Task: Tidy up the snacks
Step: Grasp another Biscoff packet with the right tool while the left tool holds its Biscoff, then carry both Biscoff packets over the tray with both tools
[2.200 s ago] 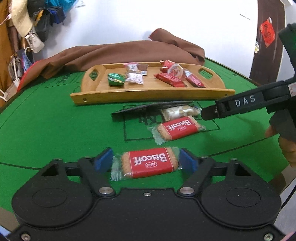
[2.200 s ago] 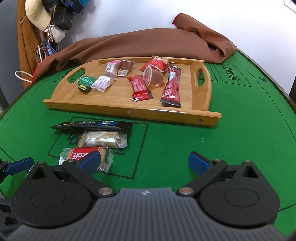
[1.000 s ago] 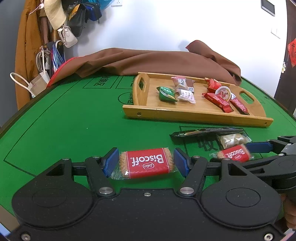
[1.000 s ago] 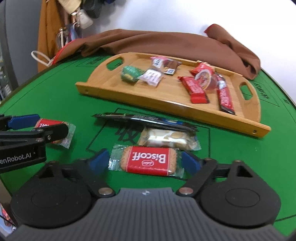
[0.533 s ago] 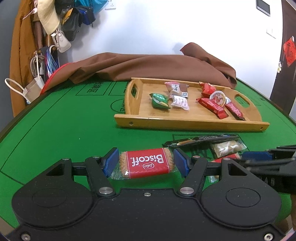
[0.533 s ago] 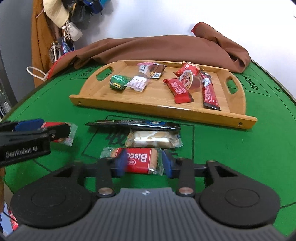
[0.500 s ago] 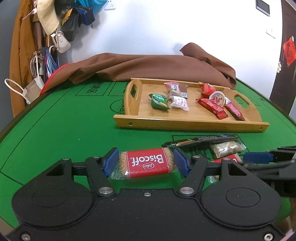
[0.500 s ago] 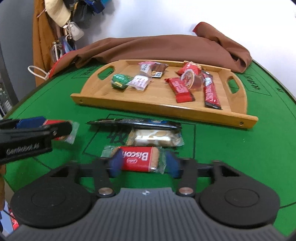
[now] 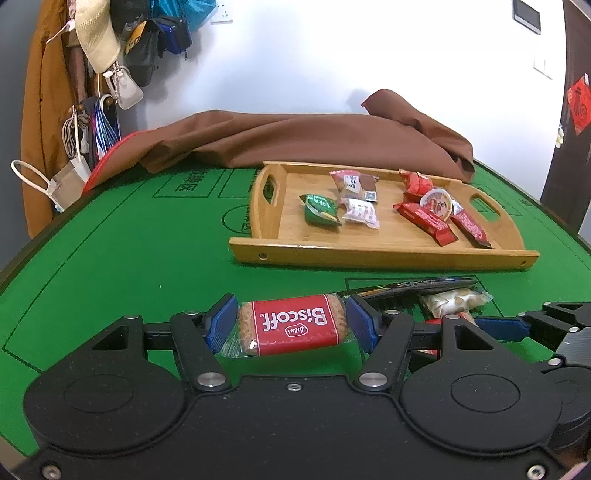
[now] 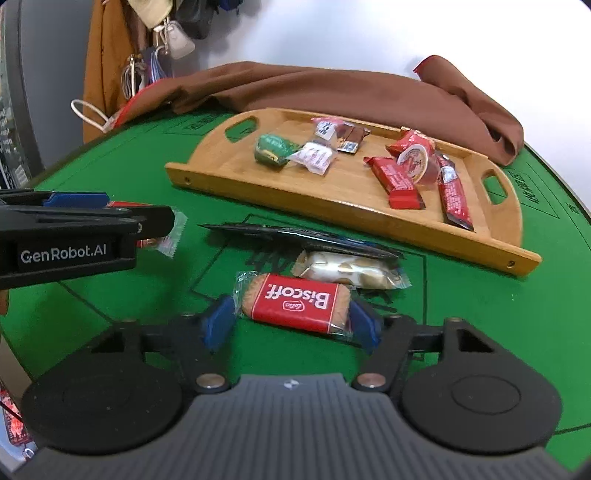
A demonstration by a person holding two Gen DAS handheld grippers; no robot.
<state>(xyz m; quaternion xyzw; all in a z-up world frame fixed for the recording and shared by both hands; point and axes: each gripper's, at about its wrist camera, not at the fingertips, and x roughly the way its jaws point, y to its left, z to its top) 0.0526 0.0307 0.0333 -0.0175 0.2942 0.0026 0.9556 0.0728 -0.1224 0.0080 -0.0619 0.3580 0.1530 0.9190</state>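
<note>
Your left gripper [image 9: 291, 328] clamps a Biscoff biscuit [image 9: 293, 329] by its ends. Your right gripper [image 10: 290, 321] is closing around a second Biscoff packet [image 10: 295, 301] lying on the green desk [image 10: 129, 295]; its pads sit at the wrapper ends. Just beyond lie a pale snack [image 10: 347, 275] and a dark wrapper [image 10: 295, 240], then the wooden tray [image 10: 351, 206] of snacks.

A brown cloth [image 9: 314, 144] is heaped along the far edge of the green table [image 9: 129, 251]; bags and a cream hat [image 9: 98, 35] are hung left of it.
</note>
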